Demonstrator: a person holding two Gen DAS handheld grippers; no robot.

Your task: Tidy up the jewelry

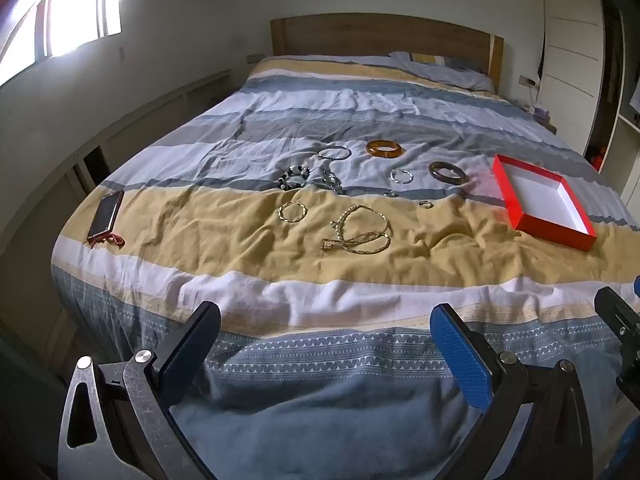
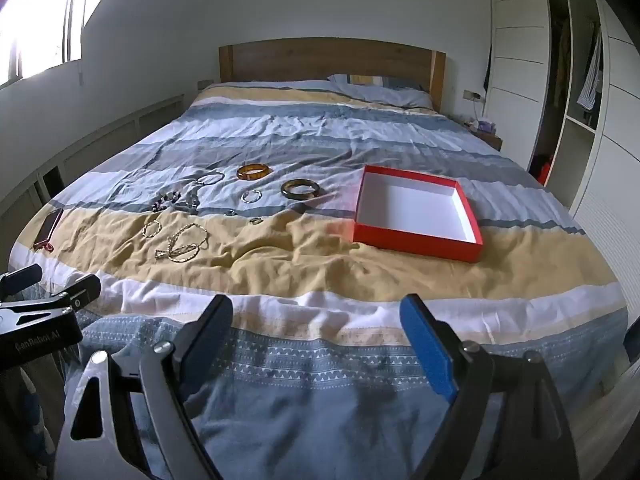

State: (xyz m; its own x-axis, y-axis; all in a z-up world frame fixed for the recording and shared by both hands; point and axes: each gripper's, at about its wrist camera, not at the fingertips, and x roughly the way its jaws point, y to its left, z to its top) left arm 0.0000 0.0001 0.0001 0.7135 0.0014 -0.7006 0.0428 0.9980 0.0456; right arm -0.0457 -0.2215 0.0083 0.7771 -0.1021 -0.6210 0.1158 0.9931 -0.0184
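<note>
Jewelry lies scattered on the striped bedspread (image 1: 240,264): gold chain necklaces (image 1: 360,230) (image 2: 182,246), a gold hoop (image 1: 293,212), an amber bangle (image 1: 385,149) (image 2: 253,171), a dark bangle (image 1: 447,172) (image 2: 300,189), silver bangles (image 1: 334,153) (image 1: 401,176), a beaded bracelet (image 1: 294,176) and small rings (image 1: 425,204). An empty red box (image 1: 516,212) (image 2: 416,242) with a white inside sits to the right of them. My left gripper (image 1: 326,322) and right gripper (image 2: 316,312) are both open and empty, over the foot of the bed, well short of the jewelry.
A phone (image 1: 106,214) with a red strap lies at the bed's left edge. A wooden headboard (image 1: 384,34) and pillow (image 1: 440,68) are at the far end. A white wardrobe (image 2: 516,60) stands on the right, low cabinets on the left.
</note>
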